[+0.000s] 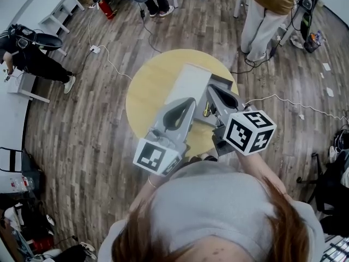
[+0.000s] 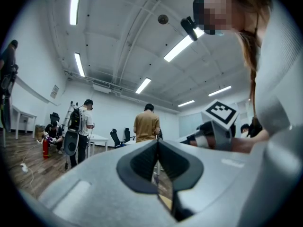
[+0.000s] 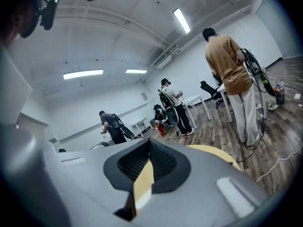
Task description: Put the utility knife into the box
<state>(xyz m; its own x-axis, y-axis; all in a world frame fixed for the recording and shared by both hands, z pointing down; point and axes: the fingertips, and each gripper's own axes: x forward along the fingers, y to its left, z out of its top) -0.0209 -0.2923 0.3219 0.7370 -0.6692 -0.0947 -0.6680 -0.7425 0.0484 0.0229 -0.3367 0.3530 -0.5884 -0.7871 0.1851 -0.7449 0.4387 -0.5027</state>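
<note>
nearest the head camera: the wearer's grey top [image 1: 212, 201], with both hands raised in front of it over the desk [image 1: 146, 94]. each held a tool with a marker cube at the back: left cube [image 1: 157, 157], right cube [image 1: 250, 131].

left tongs [image 2: 157, 142]: jaws together at the tips, nothing between them. only floor and a sliver of yellow desk showed through the slot lower down. tool held roughly level, looking out across the room.

right tongs [image 3: 149, 141]: jaws closed, empty. the pale yellow seen in the slot was the desk top behind, not an object. this tool sat just right of the left one, and the two were near each other but not touching.

beyond the tips: a pale box [image 1: 191, 81] lay on the round yellow desk, its white flat face to the left and a grey open part to the right. the utility knife [image 1: 206, 109] showed as a small yellow-and-dark item in the gap between the two tools. it appeared to lie in the open part of the box, but the tools covered much of it, so this is not certain. neither tool touched it.

further out: wood-plank floor [image 1: 82, 135] and a white cable [image 1: 283, 98] trailing right of the desk. a person in a tan top [image 1: 267, 10] stood behind the desk. a person in dark clothes [image 1: 32, 56] was at far left, and a red extinguisher [image 1: 106, 7] stood at the far edge.
</note>
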